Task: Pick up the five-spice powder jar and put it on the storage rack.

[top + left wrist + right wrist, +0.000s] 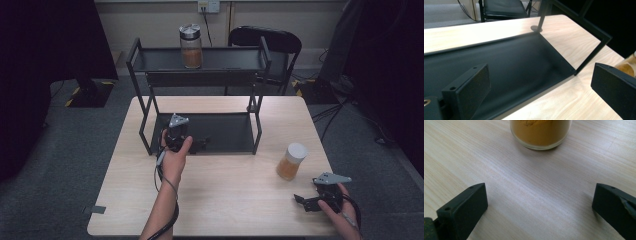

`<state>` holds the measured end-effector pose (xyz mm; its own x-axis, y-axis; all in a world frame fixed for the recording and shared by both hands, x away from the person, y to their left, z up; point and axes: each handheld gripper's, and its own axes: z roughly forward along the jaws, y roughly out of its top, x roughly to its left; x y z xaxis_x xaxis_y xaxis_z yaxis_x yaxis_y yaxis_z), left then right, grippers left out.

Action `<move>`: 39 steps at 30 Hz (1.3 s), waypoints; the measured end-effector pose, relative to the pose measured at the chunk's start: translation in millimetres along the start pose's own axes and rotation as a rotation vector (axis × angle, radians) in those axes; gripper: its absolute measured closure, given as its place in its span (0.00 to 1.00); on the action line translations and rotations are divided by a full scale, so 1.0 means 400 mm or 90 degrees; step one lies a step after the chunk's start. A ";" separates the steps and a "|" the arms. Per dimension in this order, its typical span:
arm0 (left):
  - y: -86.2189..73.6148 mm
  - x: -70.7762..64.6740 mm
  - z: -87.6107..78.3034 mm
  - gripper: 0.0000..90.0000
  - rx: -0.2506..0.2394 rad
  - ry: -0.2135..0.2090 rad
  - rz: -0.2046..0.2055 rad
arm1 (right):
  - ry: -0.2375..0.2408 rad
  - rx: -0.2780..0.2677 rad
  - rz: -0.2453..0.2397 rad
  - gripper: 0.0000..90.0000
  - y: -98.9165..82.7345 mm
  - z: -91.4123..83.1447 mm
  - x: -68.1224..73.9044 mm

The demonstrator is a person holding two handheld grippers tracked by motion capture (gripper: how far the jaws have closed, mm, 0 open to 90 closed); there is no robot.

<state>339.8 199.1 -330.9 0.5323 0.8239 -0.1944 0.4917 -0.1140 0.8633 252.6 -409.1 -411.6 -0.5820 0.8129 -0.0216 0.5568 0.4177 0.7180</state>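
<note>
Right gripper (306, 200) near white-lidded jar (291, 161)

The left gripper (540, 87) is being held low over the front edge of a black shelf tray (519, 60) that is lying on the light wooden table (574, 42). Its two black jaws are being kept wide apart, with nothing between them. A thin black leg (541, 15) is standing at the tray's far corner. A black chair (501, 7) is being seen past the table. A bit of an orange jar (627, 65) is peeking out behind the right jaw.

Both black grippers carry grey three-cornered plates, trailing black cables, and screw-holed blocky fingers (464, 207).
</note>
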 end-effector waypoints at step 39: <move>-0.207 -0.004 0.047 0.02 0.125 -0.048 0.062 | 0.000 0.000 0.000 0.00 0.000 0.000 0.000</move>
<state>311.1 196.7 -411.0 0.6304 0.7608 -0.1546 0.5560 -0.3035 0.7738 252.6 -409.0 -411.6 -0.5816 0.8132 -0.0216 0.5570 0.4174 0.7180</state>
